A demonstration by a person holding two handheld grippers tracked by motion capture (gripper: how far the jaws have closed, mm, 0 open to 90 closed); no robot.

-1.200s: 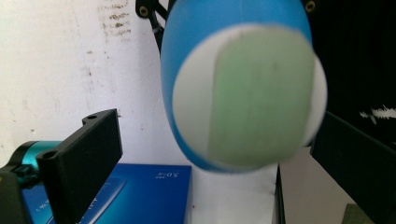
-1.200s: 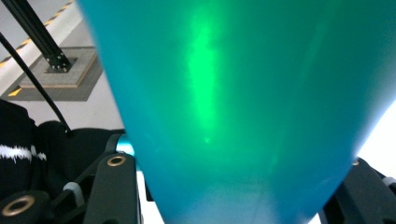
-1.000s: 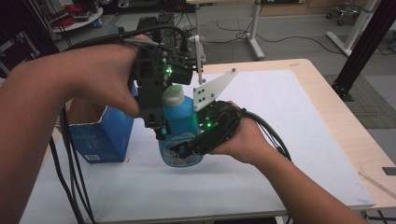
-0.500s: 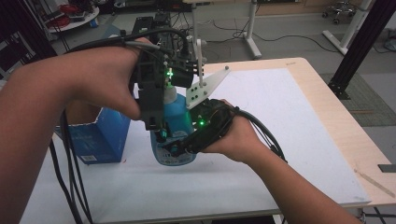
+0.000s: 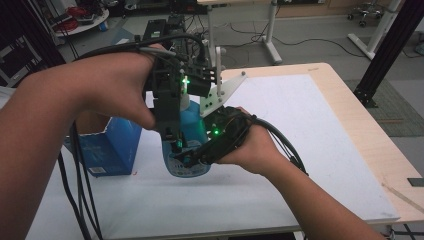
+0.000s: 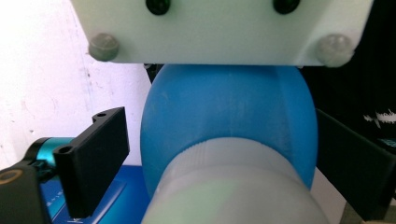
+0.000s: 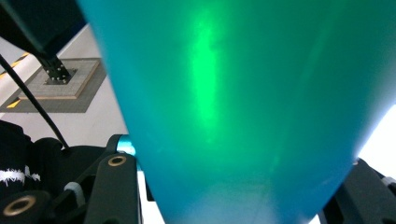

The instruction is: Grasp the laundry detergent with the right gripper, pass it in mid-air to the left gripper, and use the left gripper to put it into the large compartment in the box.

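A blue bottle (image 5: 194,131) with a pale ribbed cap (image 6: 233,191) is held above the white mat. My right gripper (image 5: 192,157) comes in from the right and is shut on the bottle's lower body (image 7: 233,93). My left gripper (image 5: 179,114) points down over the bottle's top. In the left gripper view the cap stands between its black jaws, which have just been closing. A small gap still shows beside the left finger (image 6: 93,158). The white three-cornered plate (image 6: 219,28) of the right gripper sits close beyond the bottle.
A blue carton (image 5: 107,147) stands on the mat's left side, close to the bottle. The white mat (image 5: 310,125) covers most of the wooden table (image 5: 372,145). Black cables (image 5: 80,200) hang at the lower left.
The pale cap showed beside the left gripper a second ago and is now covered by it. The right gripper's white plate has tipped closer to the left gripper. The bottle stays gripped.
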